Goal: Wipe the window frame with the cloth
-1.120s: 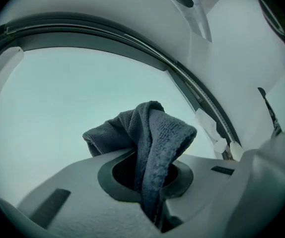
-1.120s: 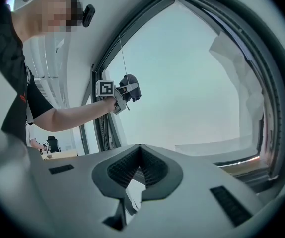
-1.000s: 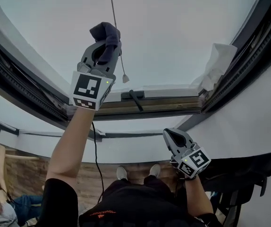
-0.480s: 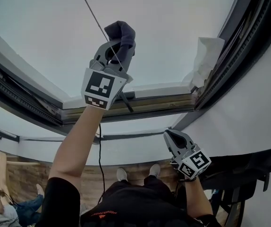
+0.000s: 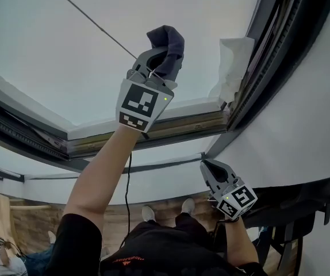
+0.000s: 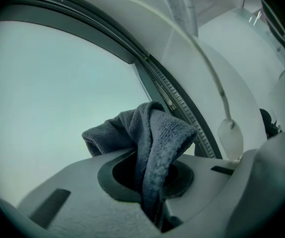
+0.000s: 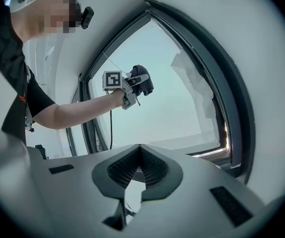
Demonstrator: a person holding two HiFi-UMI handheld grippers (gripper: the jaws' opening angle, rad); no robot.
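A dark grey cloth (image 5: 167, 41) sticks out of my left gripper (image 5: 158, 60), which is shut on it and raised in front of the window pane, left of the dark window frame's right side (image 5: 271, 45). In the left gripper view the cloth (image 6: 155, 130) bulges from the jaws, with the frame's ribbed seal (image 6: 179, 105) just behind it; whether they touch I cannot tell. My right gripper (image 5: 210, 167) hangs low below the sill, shut and empty. From the right gripper view its closed jaws (image 7: 140, 151) face the window, and the left gripper (image 7: 136, 82) shows far off.
A thin blind cord (image 5: 87, 20) crosses the pane, and its white pull knob (image 6: 230, 133) hangs near the left gripper. Crumpled white sheeting (image 5: 232, 68) clings to the frame's lower right corner. The wooden sill (image 5: 194, 122) runs below. A white wall (image 5: 303, 125) is at right.
My left gripper has carried the cloth to the right and a little up, closer to the frame's right side. The right gripper has hardly moved.
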